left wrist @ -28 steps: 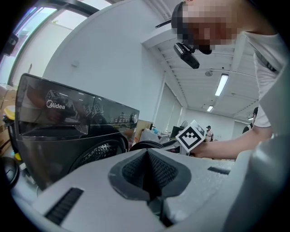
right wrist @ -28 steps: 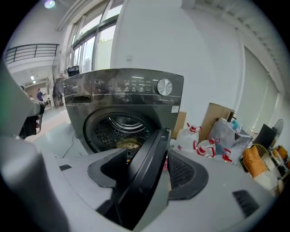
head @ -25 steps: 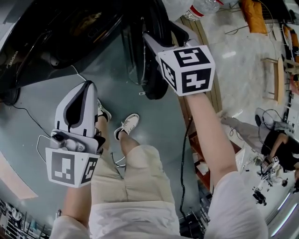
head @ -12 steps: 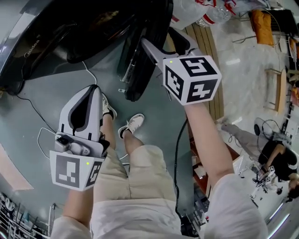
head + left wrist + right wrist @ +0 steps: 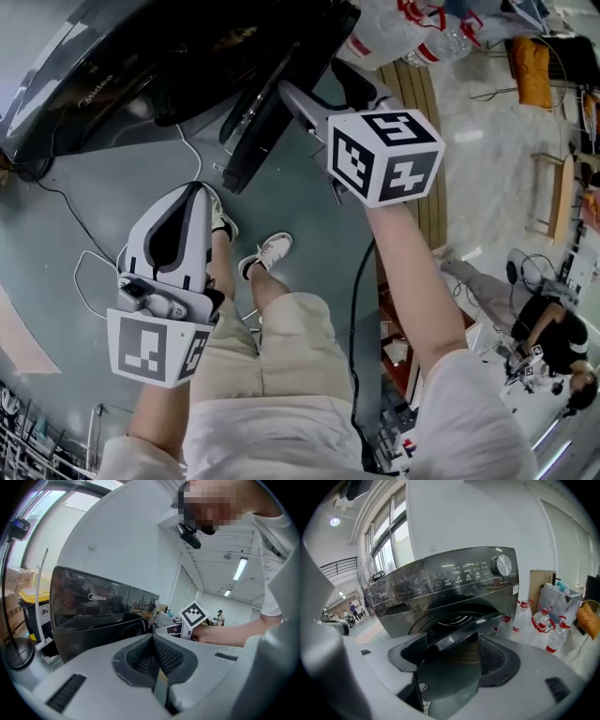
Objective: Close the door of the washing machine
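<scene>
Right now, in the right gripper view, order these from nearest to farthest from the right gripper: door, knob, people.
1. door, centre, between the jaws, which have just been opening.
2. knob, upper right, on the control panel.
3. people, far left background.

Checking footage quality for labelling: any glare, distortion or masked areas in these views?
Head view: fisheye bend, light streaks on the glossy washing machine. Left gripper view: mosaic patch at top, dark rounded corners. Right gripper view: room reflections across the control panel.
</scene>
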`<state>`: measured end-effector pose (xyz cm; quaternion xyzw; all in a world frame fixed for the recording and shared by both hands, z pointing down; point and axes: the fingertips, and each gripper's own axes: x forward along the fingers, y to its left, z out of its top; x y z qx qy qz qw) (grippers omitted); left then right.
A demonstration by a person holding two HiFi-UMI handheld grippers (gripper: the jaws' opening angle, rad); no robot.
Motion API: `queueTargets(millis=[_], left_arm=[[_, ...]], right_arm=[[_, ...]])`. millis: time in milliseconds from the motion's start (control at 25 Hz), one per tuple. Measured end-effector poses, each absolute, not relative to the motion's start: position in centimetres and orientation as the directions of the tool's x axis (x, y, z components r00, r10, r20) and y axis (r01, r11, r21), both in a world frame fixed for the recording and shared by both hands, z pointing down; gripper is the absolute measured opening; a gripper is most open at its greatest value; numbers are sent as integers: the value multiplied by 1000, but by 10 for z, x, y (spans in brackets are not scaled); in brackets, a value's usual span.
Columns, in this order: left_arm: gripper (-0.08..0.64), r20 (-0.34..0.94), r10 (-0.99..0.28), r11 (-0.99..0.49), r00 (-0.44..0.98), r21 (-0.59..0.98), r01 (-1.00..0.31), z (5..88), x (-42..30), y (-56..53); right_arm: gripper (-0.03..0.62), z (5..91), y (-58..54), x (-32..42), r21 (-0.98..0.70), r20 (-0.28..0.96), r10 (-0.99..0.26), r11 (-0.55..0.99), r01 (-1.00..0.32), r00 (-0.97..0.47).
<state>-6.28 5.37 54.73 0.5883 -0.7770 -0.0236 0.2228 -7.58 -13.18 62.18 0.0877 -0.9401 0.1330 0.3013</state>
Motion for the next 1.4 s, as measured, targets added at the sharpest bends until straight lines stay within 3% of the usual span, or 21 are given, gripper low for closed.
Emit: queueTargets(millis=[760,1400], left_arm=[[5,322,-918,332,-232,302,-894,550,-94,61],[5,337,-918,317,-210,302,-899,566,-109,51]], right_arm=[[316,619,-122,-126,-270,579,6,945,-185,-815],[314,623,-125,-157,-204,559,-23,965,-165,-829]])
